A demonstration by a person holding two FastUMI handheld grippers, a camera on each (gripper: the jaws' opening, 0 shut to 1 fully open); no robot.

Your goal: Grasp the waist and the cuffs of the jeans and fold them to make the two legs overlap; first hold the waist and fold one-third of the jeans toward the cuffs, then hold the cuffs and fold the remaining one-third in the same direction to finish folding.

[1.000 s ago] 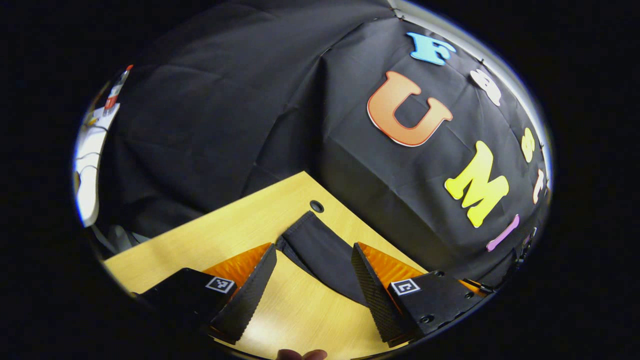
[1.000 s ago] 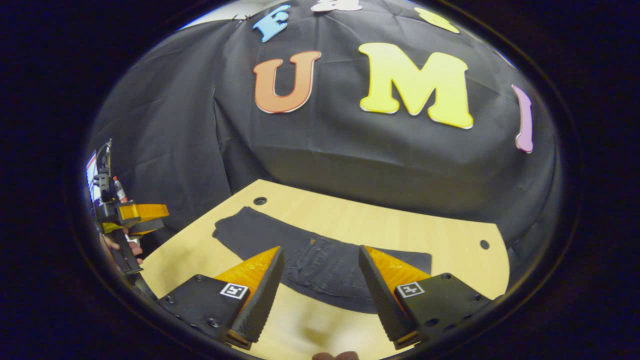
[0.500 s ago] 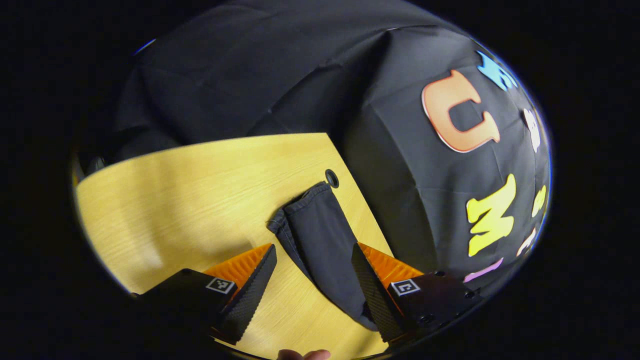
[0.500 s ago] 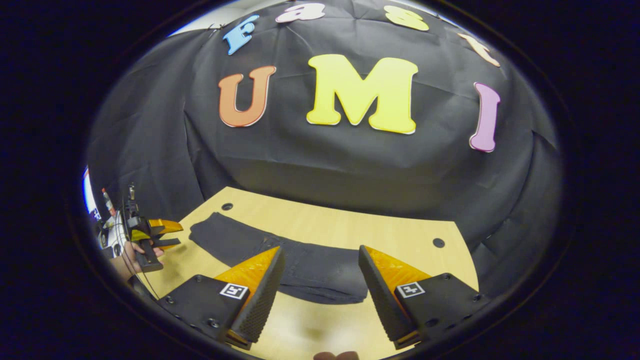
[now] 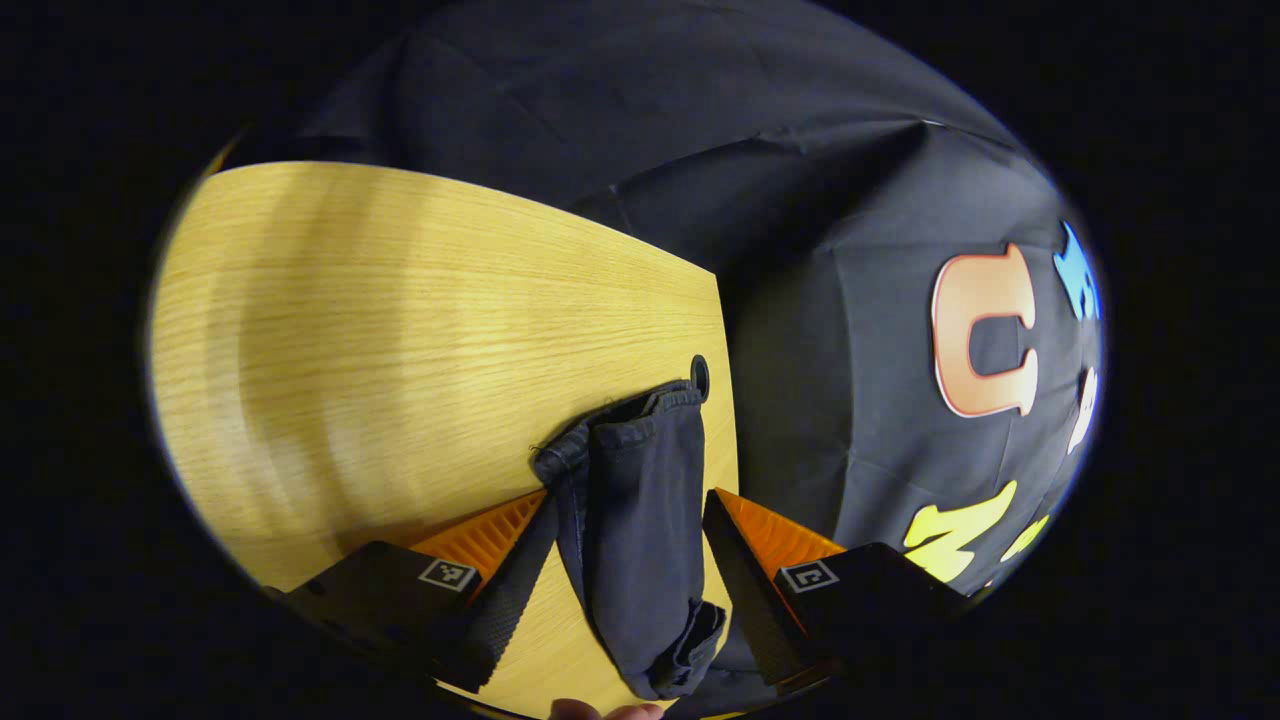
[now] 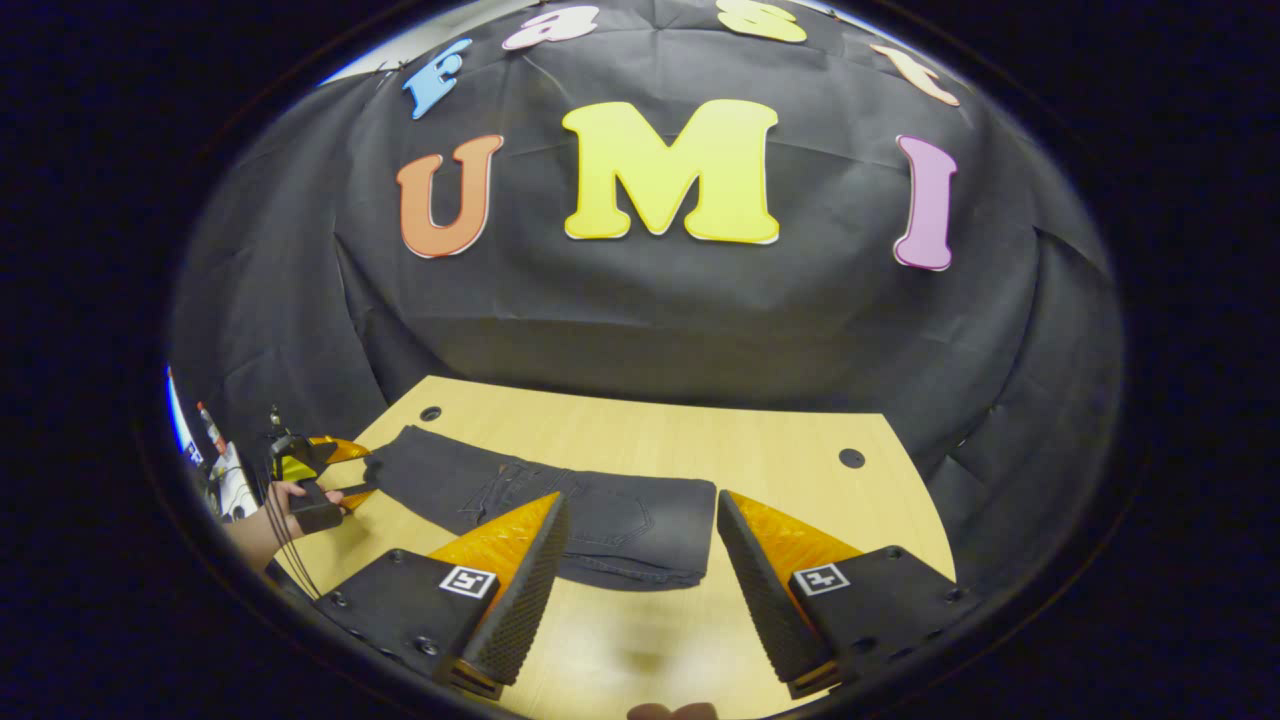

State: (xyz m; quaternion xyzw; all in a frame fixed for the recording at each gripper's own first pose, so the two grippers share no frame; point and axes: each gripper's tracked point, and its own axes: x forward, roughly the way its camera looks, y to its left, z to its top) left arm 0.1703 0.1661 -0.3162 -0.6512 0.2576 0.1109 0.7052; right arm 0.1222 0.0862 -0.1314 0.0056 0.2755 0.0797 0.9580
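**Left gripper closing in on the cuffs for the last fold**

In the left gripper view, the left gripper (image 5: 625,555) has its jaws apart with the cuff end of the jeans (image 5: 640,500) lying between them. The cloth looks to brush the inner face of one finger, but nothing is clamped yet. In the right gripper view, the right gripper (image 6: 640,590) also has its jaws apart, and it hangs just short of the near folded edge of the jeans (image 6: 560,510), holding nothing.

The jeans lie flat on the table (image 6: 780,470) as a long, narrow band with the legs stacked. The end nearest the right gripper shows a doubled edge with a pocket seam on top, so I judge the waist fold done and the cuff fold as the step in hand. The same view shows the other gripper (image 6: 325,470) and the hand (image 6: 285,500) holding it at the cuff end.

The next move calls for the left jaws to close on both cuff layers together, then lift and carry them over toward the folded end. The cuffs are bunched, so one layer could slip out.

For room, the cuffs lie just beside the table's far edge and a small round hole (image 5: 699,375), with the black cloth wall (image 5: 800,330) near behind. The table (image 5: 400,330) is bare wood on the other side, giving open space to swing.
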